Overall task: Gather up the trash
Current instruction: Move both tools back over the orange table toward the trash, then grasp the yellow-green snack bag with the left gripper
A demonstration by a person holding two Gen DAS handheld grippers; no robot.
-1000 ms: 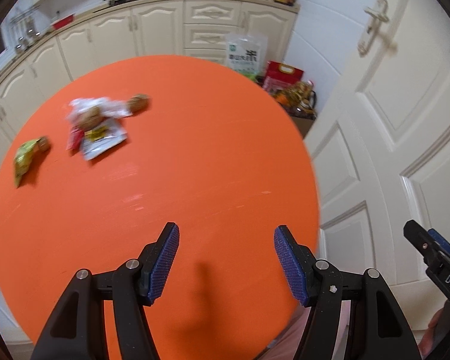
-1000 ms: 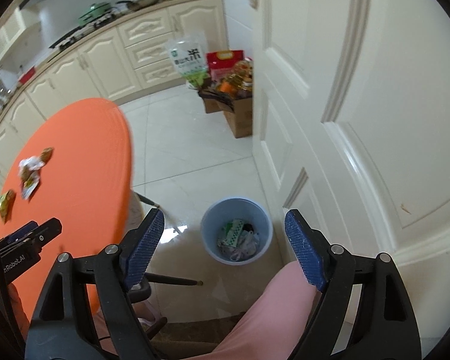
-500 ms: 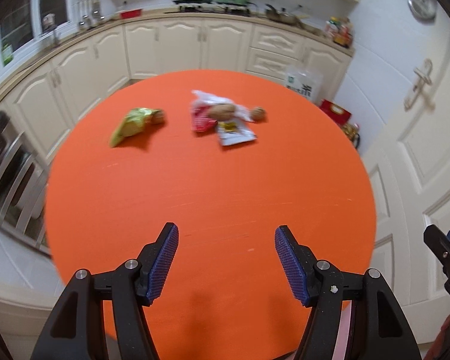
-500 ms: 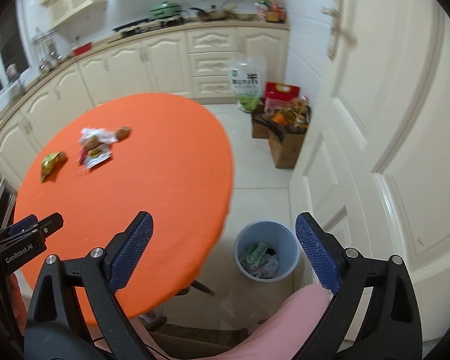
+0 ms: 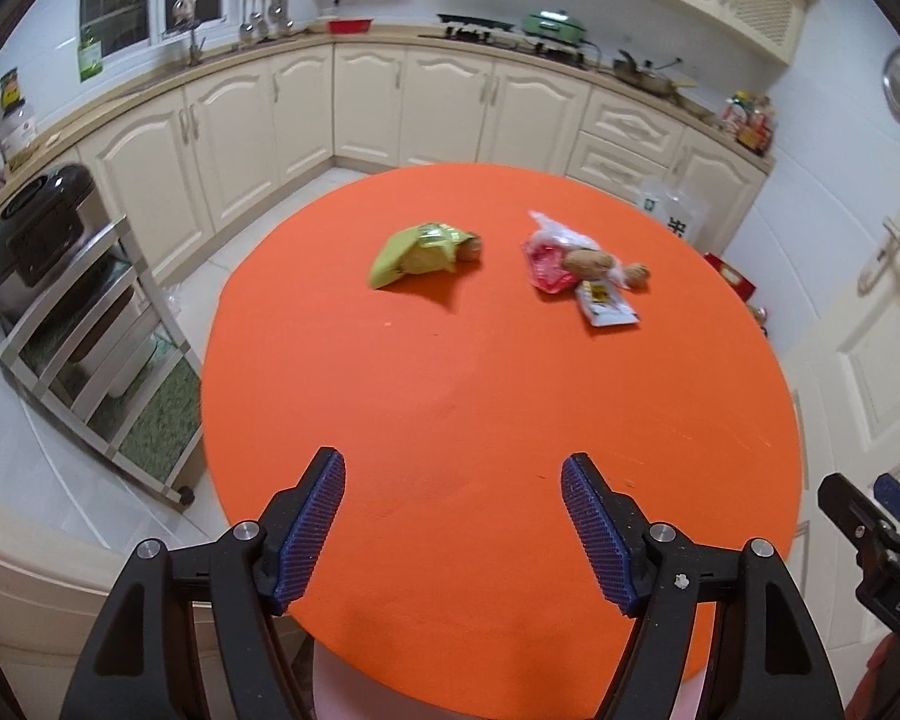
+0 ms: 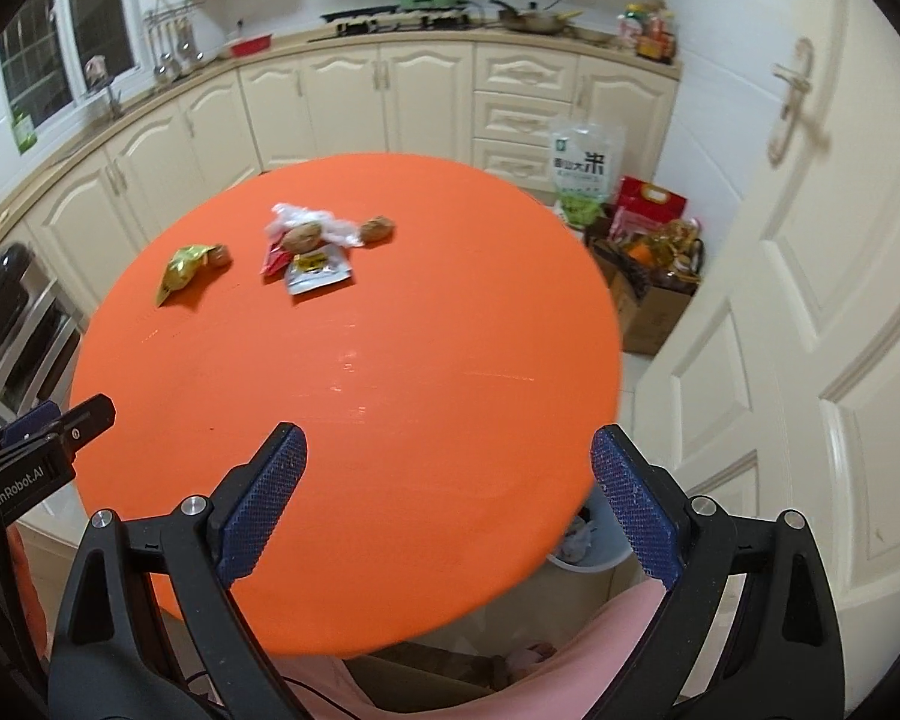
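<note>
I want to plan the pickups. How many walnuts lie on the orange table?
3. One walnut touches the green wrapper. One sits on the pile of red and white wrappers. One lies just right of that pile. Wrappers may hide more.

Bare orange table (image 5: 480, 408) up to the wrappers (image 5: 576, 264).

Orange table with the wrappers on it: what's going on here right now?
A person holds two grippers above the near edge of the round orange table. The left gripper is opening and the right gripper is wide open; both are empty. A yellow-green wrapper and a red-and-white wrapper pile lie uncollected across the table. A pale blue bin sits beside it.
</note>
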